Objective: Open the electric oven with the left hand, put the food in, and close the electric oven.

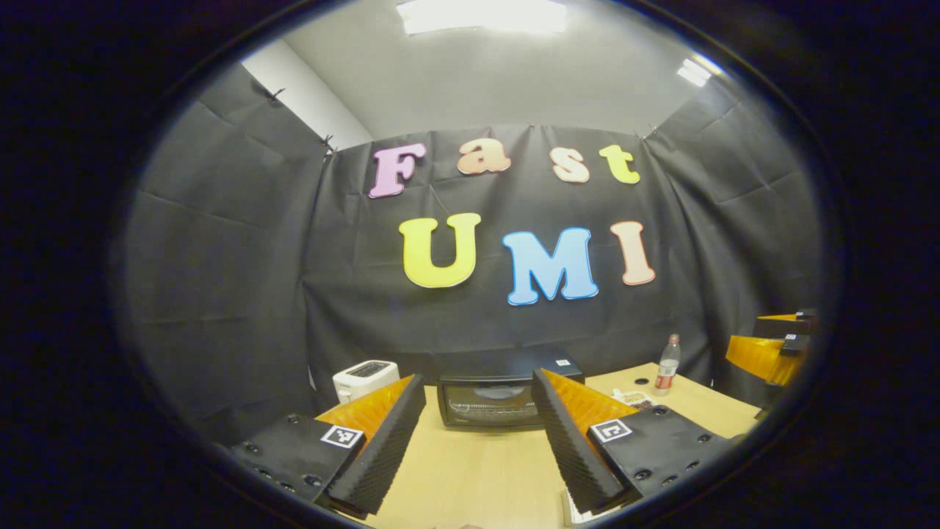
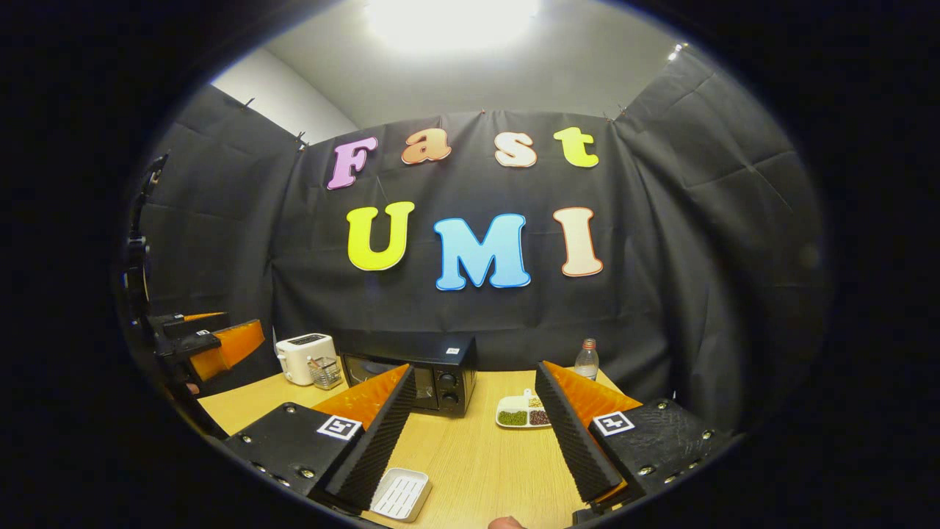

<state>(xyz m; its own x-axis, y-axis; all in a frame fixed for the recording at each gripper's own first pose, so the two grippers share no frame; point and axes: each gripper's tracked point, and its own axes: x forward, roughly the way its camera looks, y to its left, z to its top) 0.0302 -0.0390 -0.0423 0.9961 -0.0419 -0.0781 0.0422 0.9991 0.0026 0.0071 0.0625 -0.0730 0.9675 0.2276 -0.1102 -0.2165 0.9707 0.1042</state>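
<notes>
The left hand-held gripper (image 1: 477,441) hangs released above the pale wooden bench (image 1: 477,470), fingers spread wide and empty. Straight ahead, at the bench's back edge, sits the black electric oven with glass door (image 1: 490,402), door closed. The right hand-held gripper (image 2: 470,433) is likewise released, empty, with a small white ribbed tray (image 2: 401,494) just beside its left finger.

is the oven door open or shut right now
Shut. In the left gripper view the electric oven shows its glass door flat against the front, upright, and the left gripper hangs open short of it, above the table.
</notes>
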